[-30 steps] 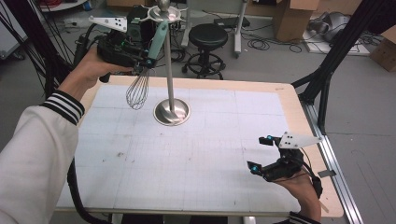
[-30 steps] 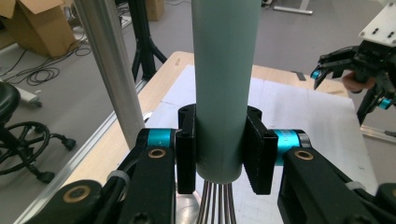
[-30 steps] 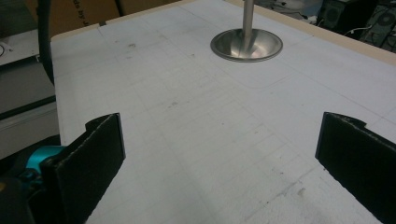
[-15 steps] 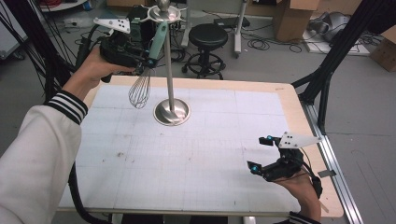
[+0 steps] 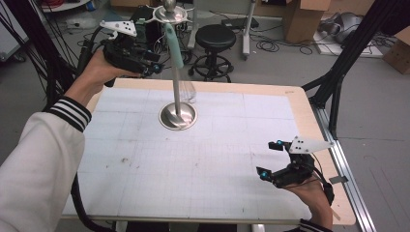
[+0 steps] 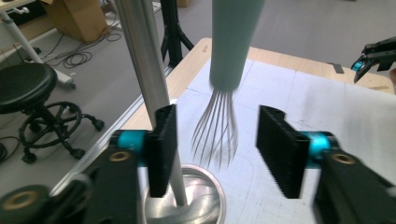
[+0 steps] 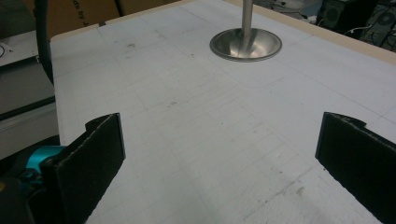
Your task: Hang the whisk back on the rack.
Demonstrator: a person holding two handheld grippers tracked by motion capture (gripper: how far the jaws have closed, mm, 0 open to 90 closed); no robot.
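A whisk with a pale teal handle (image 5: 174, 46) hangs from the round top (image 5: 170, 12) of a metal stand, its wire head (image 5: 186, 90) beside the pole (image 5: 176, 92). My left gripper (image 5: 153, 62) is held high, just left of the handle. Its jaws have just been opening and stand apart, and the pads (image 6: 163, 140) touch nothing. The whisk (image 6: 219, 126) hangs blurred just ahead of them, and the pole (image 6: 144, 60) passes by the left pad. My right gripper (image 5: 270, 158) rests low near the table's front right, open and empty (image 7: 219, 158).
The stand's round steel base (image 5: 178, 116) sits at the middle back of the white gridded table top (image 5: 193, 169). A black stool (image 5: 216, 36), cables and cardboard boxes (image 5: 304, 17) are on the floor beyond the table. A black frame leg (image 5: 338, 67) stands at the right.
The left jaws have opened and let go of the whisk's handle. The whisk has swung from left of the pole to its right side and hangs from the stand's top. Neither hand has moved.
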